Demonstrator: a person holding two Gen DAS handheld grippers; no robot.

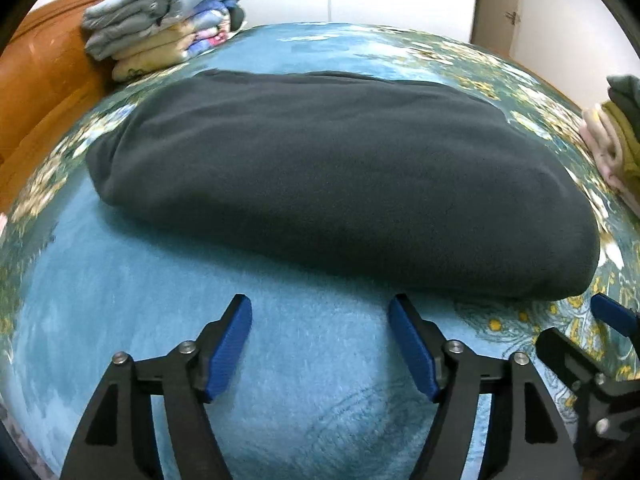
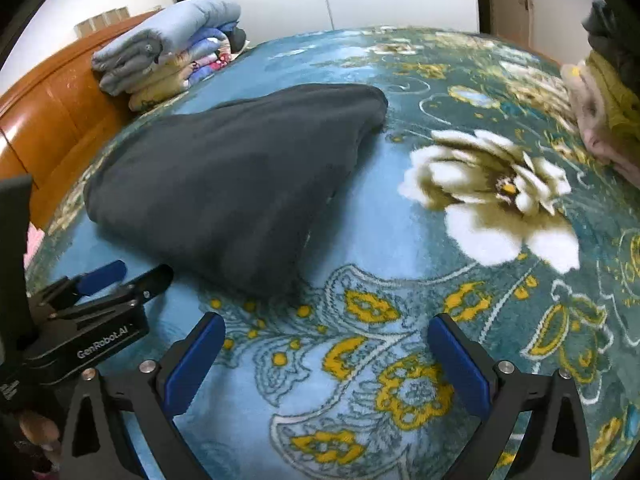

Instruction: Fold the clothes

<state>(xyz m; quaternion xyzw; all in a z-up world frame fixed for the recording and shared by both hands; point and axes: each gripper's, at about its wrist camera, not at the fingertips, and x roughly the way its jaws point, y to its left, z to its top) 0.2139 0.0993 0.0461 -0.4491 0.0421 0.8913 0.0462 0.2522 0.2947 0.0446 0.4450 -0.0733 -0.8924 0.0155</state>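
A dark grey garment [image 1: 328,176] lies folded into a thick flat bundle on the blue floral blanket [image 1: 304,380]. It also shows in the right wrist view [image 2: 224,184], left of centre. My left gripper [image 1: 320,312] is open and empty, just short of the garment's near edge. My right gripper [image 2: 326,330] is open and empty over the blanket, near the garment's near right corner. The left gripper also shows in the right wrist view [image 2: 120,276] at the lower left. One blue finger [image 1: 612,314] of the right gripper shows at the right edge of the left wrist view.
A stack of folded bedding [image 1: 164,20] sits at the far left against an orange wooden headboard [image 1: 44,80]. A pile of folded clothes [image 2: 604,100] lies at the right edge of the bed. A white wall and a door stand behind.
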